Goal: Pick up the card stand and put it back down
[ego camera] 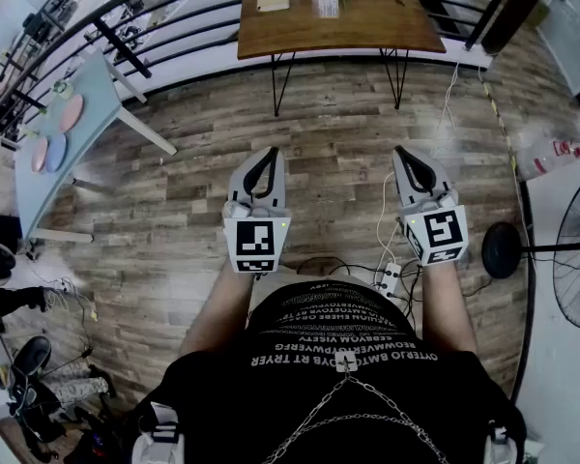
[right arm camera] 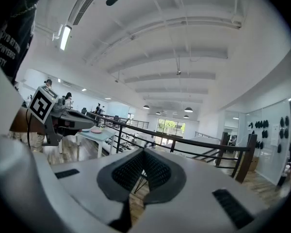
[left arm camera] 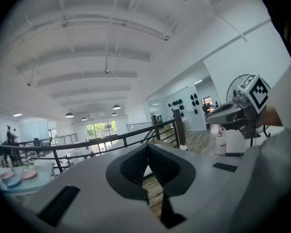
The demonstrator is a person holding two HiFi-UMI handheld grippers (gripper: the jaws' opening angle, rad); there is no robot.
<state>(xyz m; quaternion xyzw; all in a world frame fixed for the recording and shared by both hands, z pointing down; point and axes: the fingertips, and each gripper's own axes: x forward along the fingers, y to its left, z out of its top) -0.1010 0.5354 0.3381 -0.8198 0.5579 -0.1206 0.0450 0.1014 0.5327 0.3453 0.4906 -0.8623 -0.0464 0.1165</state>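
Head view: we hold the left tongs [ego camera: 268,155] and right tongs [ego camera: 404,153]. What we take for the card stand [ego camera: 326,4] sits on the table [ego camera: 367,29] at twelve o'clock, well apart from both. Left gripper view: clenched, empty. Right gripper view: clenched, empty.

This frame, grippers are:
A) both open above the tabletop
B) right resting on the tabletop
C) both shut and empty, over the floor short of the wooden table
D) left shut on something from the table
C: the left gripper and right gripper each have their pads together with nothing between, and the head view shows both over the floor, short of the wooden table.
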